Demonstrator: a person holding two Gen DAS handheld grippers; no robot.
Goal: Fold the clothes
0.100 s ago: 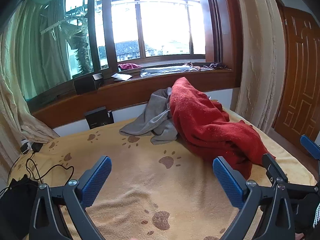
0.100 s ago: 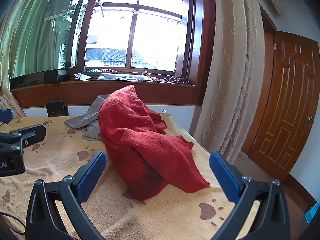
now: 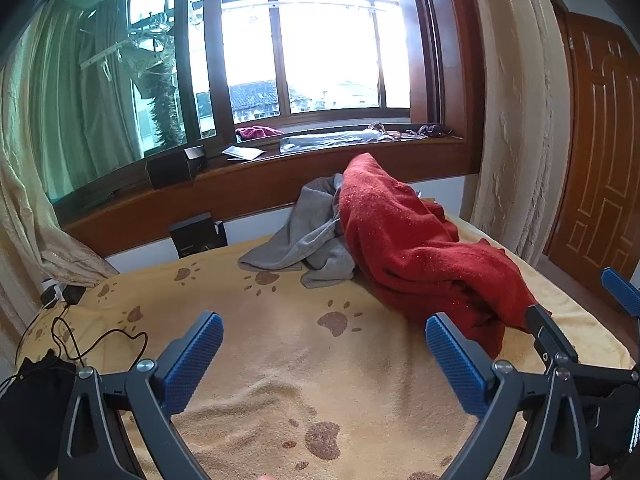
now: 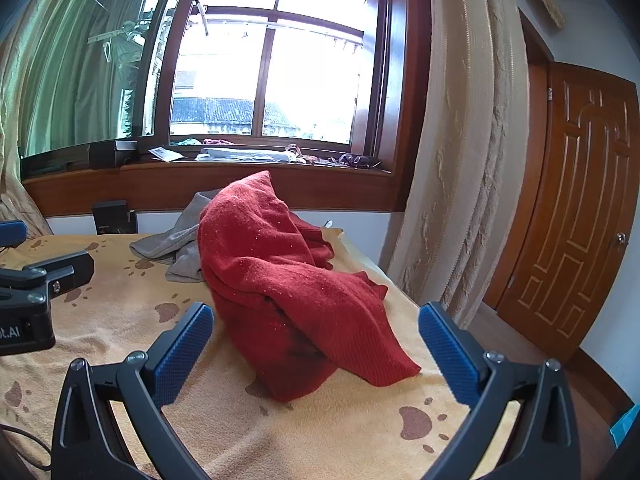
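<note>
Here's the bed [image 3: 280, 360], filling the lower half of both views, spread with a tan blanket [image 4: 340, 432] dotted in brown paw prints. Behind it a big wood-framed window [image 3: 320, 48] blazes with daylight, a cream curtain [image 4: 460, 160] hanging to its right and a panelled wooden door [image 4: 580, 220] beyond that. On the far right part of the bed lies the red sweater [image 4: 288, 280], heaped and crumpled, one end peaking up toward the window sill, the other trailing toward the near edge. Tucked just behind and touching it on the left, a grey garment [image 3: 312, 236] lies rumpled on the blanket. The left gripper [image 3: 324, 356] hovers over bare blanket, blue pads wide apart, nothing between them. The right gripper [image 4: 316, 344] hangs just short of the sweater's near end, pads likewise spread wide and empty. Along the sill sit a dark box [image 3: 176, 166] and some papers [image 3: 244, 153]; a black cable [image 3: 80, 340] snakes over the bed's left corner
</note>
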